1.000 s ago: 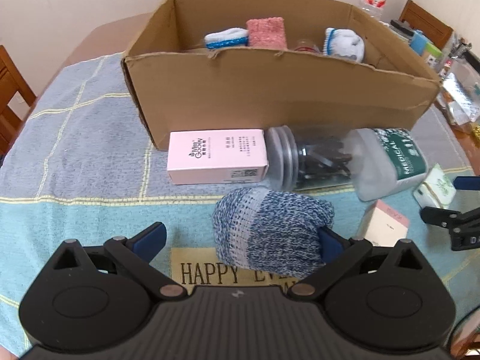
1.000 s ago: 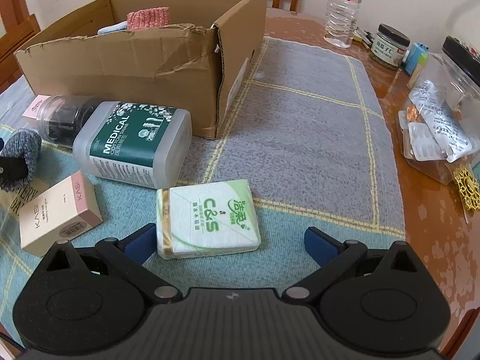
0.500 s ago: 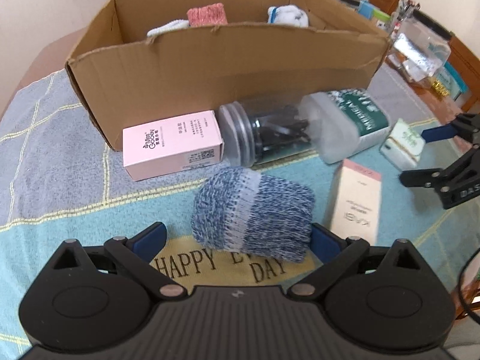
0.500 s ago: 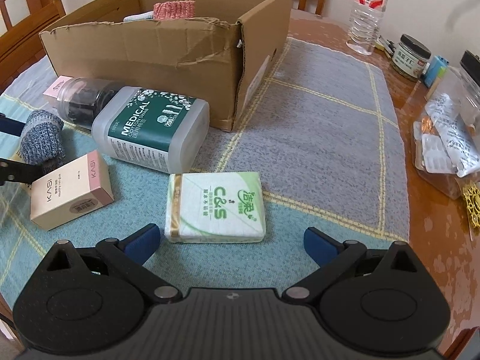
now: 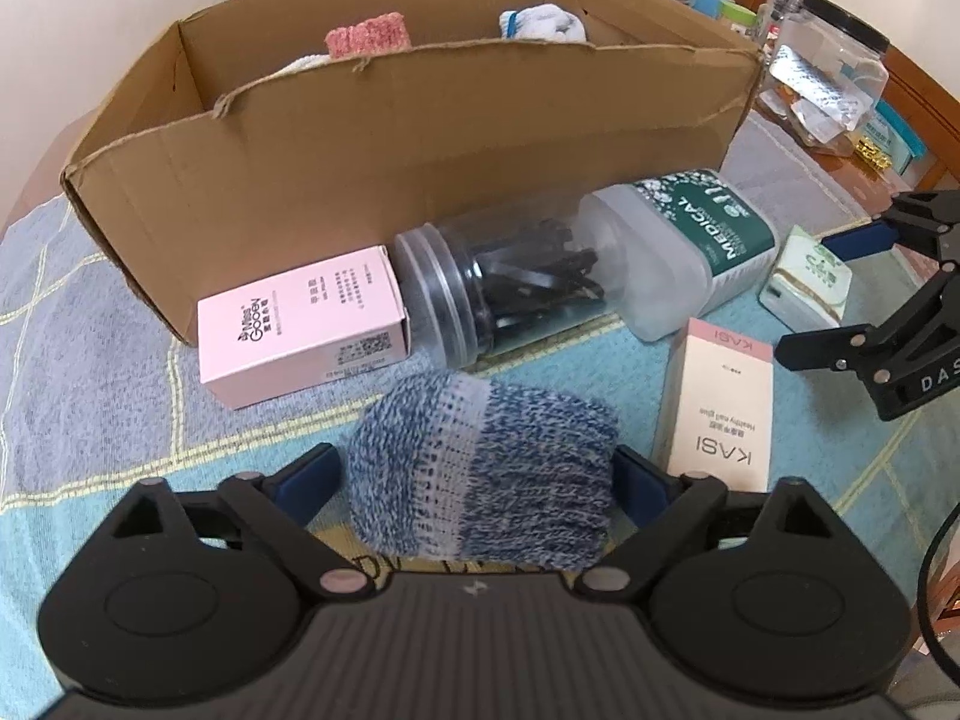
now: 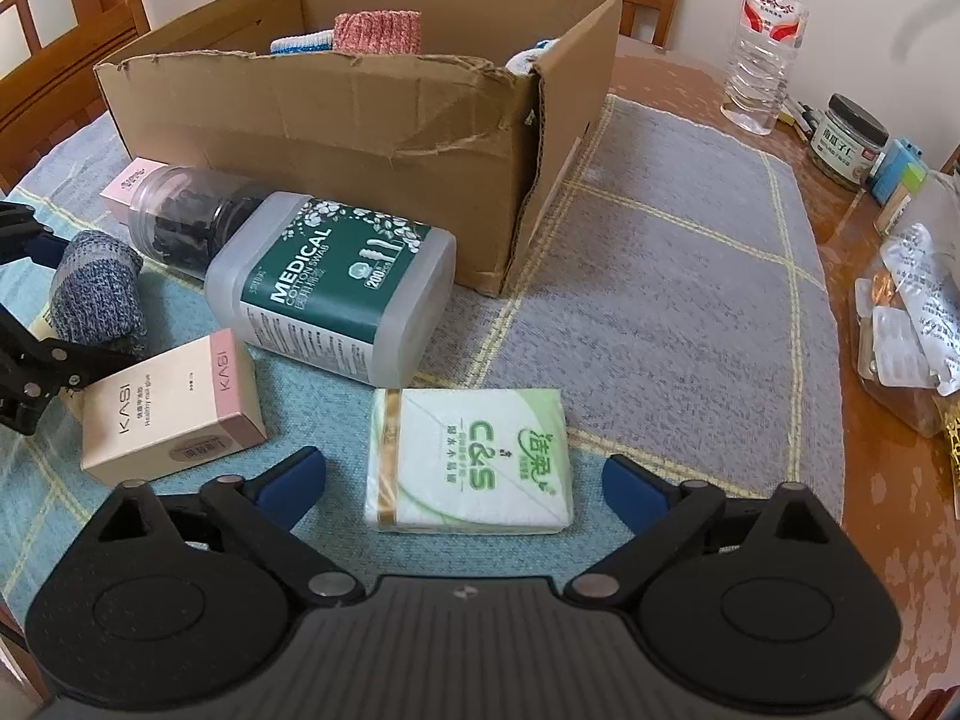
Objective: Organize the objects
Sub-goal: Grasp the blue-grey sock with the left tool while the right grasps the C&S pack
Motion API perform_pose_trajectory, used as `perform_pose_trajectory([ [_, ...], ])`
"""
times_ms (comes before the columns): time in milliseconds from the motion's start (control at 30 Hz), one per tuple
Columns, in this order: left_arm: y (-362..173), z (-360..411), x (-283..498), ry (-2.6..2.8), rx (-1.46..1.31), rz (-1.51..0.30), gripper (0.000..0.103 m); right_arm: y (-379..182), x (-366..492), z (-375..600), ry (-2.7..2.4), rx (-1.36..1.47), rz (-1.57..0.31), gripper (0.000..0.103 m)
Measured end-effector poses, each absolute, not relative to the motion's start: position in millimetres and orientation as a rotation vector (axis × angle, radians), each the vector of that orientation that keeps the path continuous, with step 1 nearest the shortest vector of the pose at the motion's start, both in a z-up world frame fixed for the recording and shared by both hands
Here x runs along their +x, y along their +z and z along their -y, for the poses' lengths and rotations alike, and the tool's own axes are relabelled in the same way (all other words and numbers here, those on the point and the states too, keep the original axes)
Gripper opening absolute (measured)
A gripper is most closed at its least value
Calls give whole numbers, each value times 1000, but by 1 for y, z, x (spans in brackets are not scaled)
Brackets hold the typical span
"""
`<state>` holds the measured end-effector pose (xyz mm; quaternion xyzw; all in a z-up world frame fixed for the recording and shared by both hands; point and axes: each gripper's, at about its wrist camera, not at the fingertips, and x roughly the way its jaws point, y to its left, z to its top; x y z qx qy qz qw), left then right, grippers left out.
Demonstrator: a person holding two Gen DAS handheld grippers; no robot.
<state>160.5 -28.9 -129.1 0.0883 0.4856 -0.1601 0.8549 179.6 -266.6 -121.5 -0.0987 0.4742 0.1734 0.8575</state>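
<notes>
Blue knit sock roll [image 5: 486,474] lies on the tablecloth [image 5: 90,324] in front of the cardboard box [image 5: 420,138], sitting between the left gripper [image 5: 474,474] fingers, jaws wide, contact unclear. Right gripper [image 6: 462,480] spread open around the C&S tissue pack [image 6: 474,462], not gripping. KASI box [image 6: 168,408] just beside.

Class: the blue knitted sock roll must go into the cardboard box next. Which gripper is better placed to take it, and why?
Left. The left gripper already brackets the sock roll; the right gripper is open around the tissue pack.
</notes>
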Motion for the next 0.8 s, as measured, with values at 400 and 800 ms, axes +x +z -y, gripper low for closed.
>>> perform_pose_trajectory([
  [400, -122, 26, 160, -327, 154, -1030, 78, -113, 183, 267, 335, -189, -1031, 69],
  [800, -93, 13, 150, -341, 116, -1040, 75, -79, 176, 272, 358, -143, -1061, 69],
])
